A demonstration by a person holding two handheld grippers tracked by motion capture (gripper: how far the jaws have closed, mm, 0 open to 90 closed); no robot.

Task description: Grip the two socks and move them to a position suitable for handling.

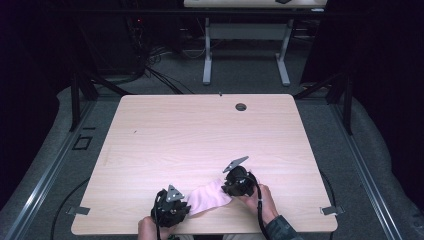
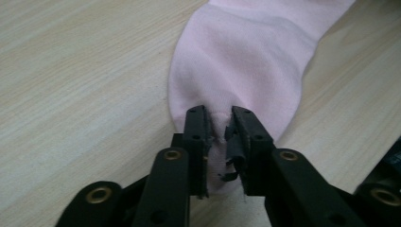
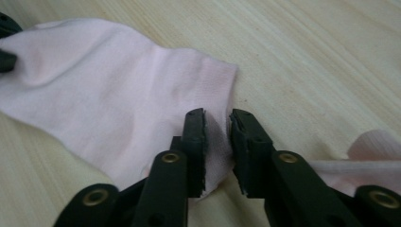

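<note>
2 tools (image 1: 186, 202) (image 1: 226, 185) pinch opposite ends of the pink sock (image 1: 210, 196), jaws nearly closed.

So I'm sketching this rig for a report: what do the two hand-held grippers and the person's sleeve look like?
Both are black. The left hand-held gripper and right hand-held gripper each carry a grey three-cornered plate on top and trail a black cable. Close up, the jaws are flat black bars with brass-coloured rivets. The sleeve at the right wrist is dark grey-green.
</note>
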